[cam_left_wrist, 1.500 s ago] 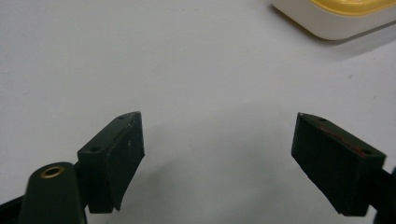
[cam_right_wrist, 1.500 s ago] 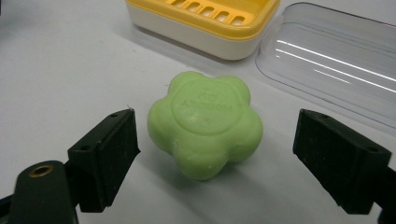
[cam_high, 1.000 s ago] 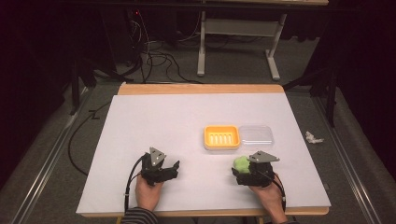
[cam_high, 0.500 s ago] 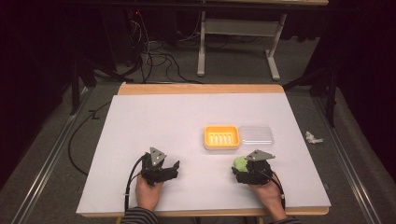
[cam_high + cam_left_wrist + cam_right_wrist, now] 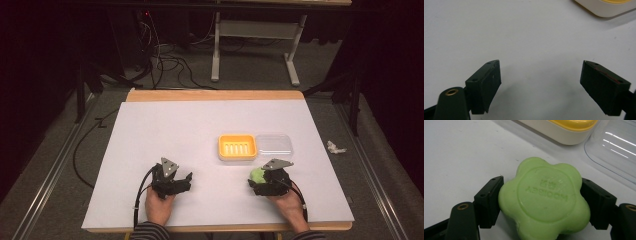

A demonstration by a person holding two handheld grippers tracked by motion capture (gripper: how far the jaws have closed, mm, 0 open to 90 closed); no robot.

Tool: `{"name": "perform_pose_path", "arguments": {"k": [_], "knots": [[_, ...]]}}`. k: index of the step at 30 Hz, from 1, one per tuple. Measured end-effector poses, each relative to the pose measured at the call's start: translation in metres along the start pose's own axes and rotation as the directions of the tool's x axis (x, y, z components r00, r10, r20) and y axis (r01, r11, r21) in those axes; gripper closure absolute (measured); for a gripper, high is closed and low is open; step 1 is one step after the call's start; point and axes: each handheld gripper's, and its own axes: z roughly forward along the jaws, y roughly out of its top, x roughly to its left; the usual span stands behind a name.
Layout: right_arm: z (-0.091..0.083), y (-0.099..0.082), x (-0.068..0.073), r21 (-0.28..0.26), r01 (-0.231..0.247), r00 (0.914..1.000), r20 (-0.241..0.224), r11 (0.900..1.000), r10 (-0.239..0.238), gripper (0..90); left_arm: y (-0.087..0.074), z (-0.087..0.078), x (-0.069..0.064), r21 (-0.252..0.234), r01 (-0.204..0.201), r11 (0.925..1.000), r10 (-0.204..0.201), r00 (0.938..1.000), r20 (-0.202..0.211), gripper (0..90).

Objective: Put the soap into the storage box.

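Where the white table [image 5: 165, 130] meets its wooden far edge, a dim room of grey floor and loose cables begins, yet the waxy green flower-shaped soap [image 5: 544, 200] lies near the person's edge, pressed between the black pads of the right gripper [image 5: 541, 202], whose jaws have just been closing on it (stamped lettering faces up). Just beyond stand a yellow ribbed soap dish [image 5: 237, 147] and its clear lid [image 5: 274, 144]. Well apart, the left gripper [image 5: 541, 80] gapes over bare table.

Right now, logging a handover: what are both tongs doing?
Left tongs: open, empty.
Right tongs: just closed on the green flower-shaped soap bar.
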Motion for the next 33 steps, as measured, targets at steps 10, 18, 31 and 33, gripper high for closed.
{"name": "perform_pose_path", "arguments": {"k": [10,18,31,33], "knots": [[0.000,-0.006,0.000,-0.049,-0.008,1.0000,-0.003,0.9988,0.008,26.8,0.002,-0.003,0.002,-0.023,0.023,0.9995,-0.023,0.9996,0.014,16.8],[0.000,-0.005,0.000,-0.047,0.011,0.9999,0.002,0.9988,-0.011,27.0,0.002,-0.005,0.001,-0.035,0.017,0.9993,-0.016,0.9995,0.029,16.0],[-0.012,-0.002,-0.002,-0.071,0.012,0.9999,0.002,0.9974,-0.012,27.2,0.003,-0.005,0.002,-0.039,0.037,0.9986,-0.036,0.9990,0.028,16.0],[-0.014,-0.001,-0.002,-0.085,0.011,0.9999,-0.002,0.9964,-0.011,27.2,0.003,-0.005,0.002,-0.038,0.033,0.9987,-0.032,0.9990,0.030,16.0]]}}
